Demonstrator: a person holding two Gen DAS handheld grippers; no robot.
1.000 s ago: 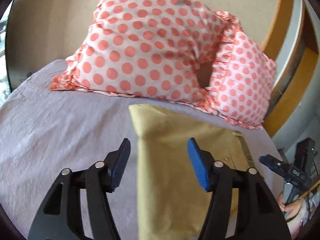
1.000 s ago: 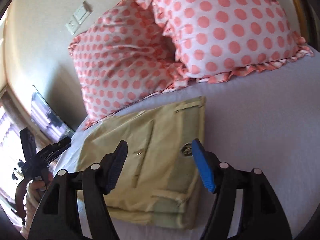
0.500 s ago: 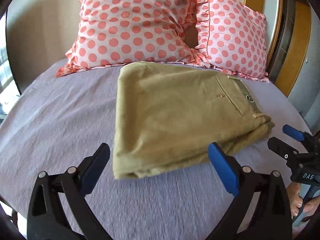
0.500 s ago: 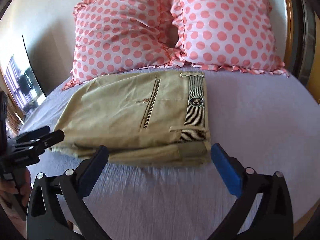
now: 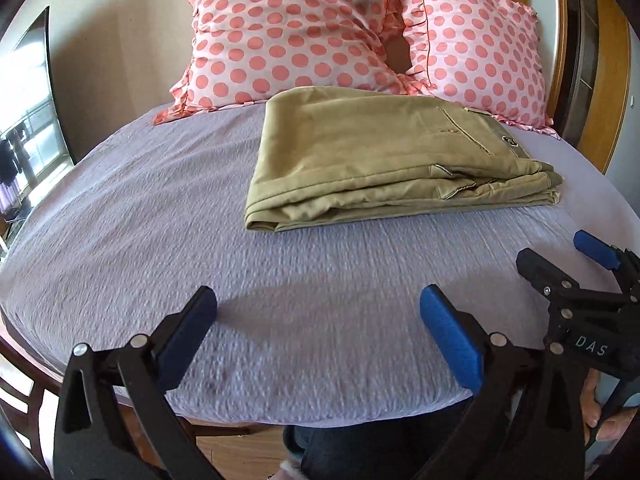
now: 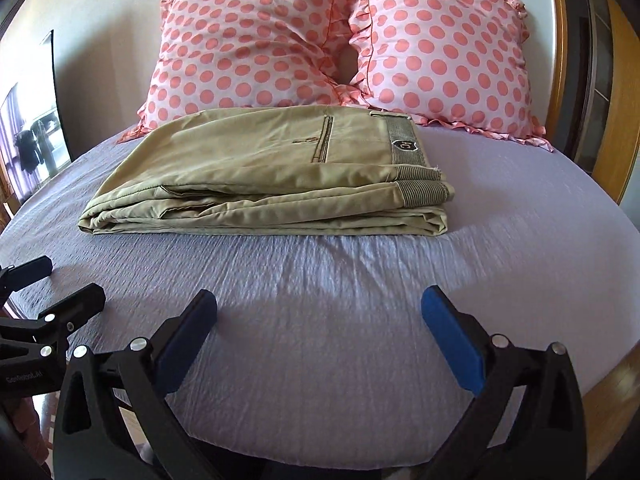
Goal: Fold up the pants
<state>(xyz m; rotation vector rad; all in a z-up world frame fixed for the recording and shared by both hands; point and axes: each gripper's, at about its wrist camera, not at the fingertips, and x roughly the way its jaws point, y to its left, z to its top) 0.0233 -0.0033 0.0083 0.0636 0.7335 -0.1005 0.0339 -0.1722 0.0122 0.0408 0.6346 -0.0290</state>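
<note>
- Left wrist view: the pants [image 5: 384,160] lie folded into a flat stack on the bed [image 5: 160,216], just in front of the pillows [image 5: 304,32] and touching their lower frills.
- Your left hand-held gripper [image 5: 318,328] is spread wide, holds nothing, and hangs over bare sheet well short of the pants. The right hand-held gripper [image 5: 560,256] shows at the right edge, also spread and empty.
- Judge the pants as soft, light cotton with no stiffness: layers will slide on each other if you lift from one side only. Take hold at the doubled near edge, pinching all layers together.
- Right wrist view: the right hand-held gripper [image 6: 320,328] is spread, empty, and apart from the pants [image 6: 272,168], which lie across the bed [image 6: 400,280].
- The long axis of the stack runs left to right across this view. The striped waistband [image 6: 406,144] with its badge points right; the rounded fold lies at the left end.
- The waistband end is thicker and firmer, so judge it the surer grip point.
- The fold looks complete.
</note>
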